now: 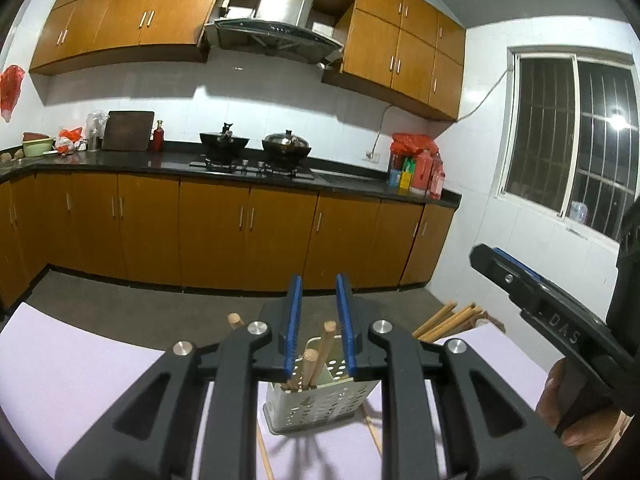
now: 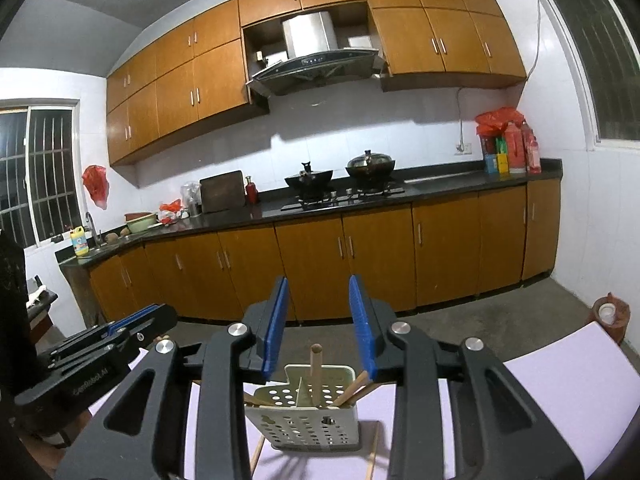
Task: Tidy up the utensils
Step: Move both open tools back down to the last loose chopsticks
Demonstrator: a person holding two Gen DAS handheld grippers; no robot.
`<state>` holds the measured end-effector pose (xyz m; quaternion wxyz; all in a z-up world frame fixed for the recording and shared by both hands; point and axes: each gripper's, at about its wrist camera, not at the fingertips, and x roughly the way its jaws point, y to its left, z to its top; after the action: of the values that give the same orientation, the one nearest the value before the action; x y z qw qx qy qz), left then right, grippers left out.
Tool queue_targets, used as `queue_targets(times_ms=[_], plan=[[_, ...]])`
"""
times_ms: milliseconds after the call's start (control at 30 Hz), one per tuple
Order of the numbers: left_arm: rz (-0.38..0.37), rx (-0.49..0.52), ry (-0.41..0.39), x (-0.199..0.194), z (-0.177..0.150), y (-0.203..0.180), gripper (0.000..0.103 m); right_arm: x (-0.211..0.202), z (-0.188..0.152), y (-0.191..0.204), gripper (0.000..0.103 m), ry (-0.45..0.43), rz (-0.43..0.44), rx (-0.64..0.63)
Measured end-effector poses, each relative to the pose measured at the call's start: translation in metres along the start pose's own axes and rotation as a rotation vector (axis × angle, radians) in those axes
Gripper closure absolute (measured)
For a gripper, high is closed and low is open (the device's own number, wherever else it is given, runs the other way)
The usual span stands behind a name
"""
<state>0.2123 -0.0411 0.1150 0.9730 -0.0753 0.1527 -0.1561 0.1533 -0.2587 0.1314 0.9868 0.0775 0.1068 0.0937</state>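
We are looking across a pale lilac counter (image 1: 80, 380) toward a long kitchen run of brown cabinets (image 1: 224, 232), topped in black, with two dark woks (image 1: 224, 142) sitting on the hob under a steel hood (image 1: 280, 20).

On the lilac counter, a white perforated utensil holder (image 2: 316, 420) is standing upright, directly ahead of both cameras and between the two tools. Wooden chopsticks (image 1: 320, 352) are leaning inside it, their round ends poking above the rim at different angles; in the right wrist view one is standing nearly vertical and others are slanting toward the right wall of the holder. More thin sticks (image 2: 374, 452) are lying flat on the counter beside the holder's base, touching or nearly touching it. A separate bundle of wooden sticks (image 1: 448, 320) is showing past the far edge of the counter in the left wrist view.

We are holding the left gripper (image 1: 320, 300) with its blue-padded jaws parted a little, gripping nothing; the chopstick tops are showing below and behind the pads, not pressed by them. We are holding the right gripper (image 2: 320, 304) with its jaws parted somewhat wider, also gripping nothing, with the holder's rim beneath the gap. A hand (image 1: 576, 408) is wrapping the right tool's handle at the edge of the left wrist view.
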Motion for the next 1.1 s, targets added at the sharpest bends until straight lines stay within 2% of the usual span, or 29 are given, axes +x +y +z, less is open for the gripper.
queue_targets(times_ms=[167,267,333,467,600,700,900,1067,1100], plan=[[0.025,-0.004,-0.041,-0.037,0.001,0.007,0.077,-0.029,-0.004,-0.014,0.067,-0.004,-0.065,0.0],[0.077,0.003,-0.013,-0.055,-0.016,0.018,0.074,-0.041,-0.023,-0.029,0.064,0.032,-0.125,-0.008],[0.122,0.004,0.032,-0.057,-0.035,0.028,0.072,-0.042,-0.046,-0.042,0.064,0.1,-0.162,-0.008],[0.181,-0.033,0.218,-0.039,-0.094,0.054,0.07,-0.024,-0.11,-0.063,0.064,0.314,-0.196,0.034],[0.185,-0.058,0.378,-0.016,-0.15,0.063,0.07,-0.007,-0.168,-0.062,0.064,0.491,-0.161,0.066],[0.159,-0.069,0.447,-0.006,-0.175,0.06,0.07,0.006,-0.197,-0.051,0.064,0.592,-0.107,0.089],[0.137,-0.042,0.507,0.006,-0.202,0.041,0.065,0.017,-0.22,-0.033,0.065,0.649,-0.089,0.049],[0.172,0.008,0.551,0.017,-0.217,0.025,0.065,0.02,-0.225,-0.03,0.065,0.657,-0.102,0.014],[0.181,0.015,0.566,0.022,-0.22,0.023,0.068,0.02,-0.225,-0.028,0.065,0.655,-0.105,0.004]])
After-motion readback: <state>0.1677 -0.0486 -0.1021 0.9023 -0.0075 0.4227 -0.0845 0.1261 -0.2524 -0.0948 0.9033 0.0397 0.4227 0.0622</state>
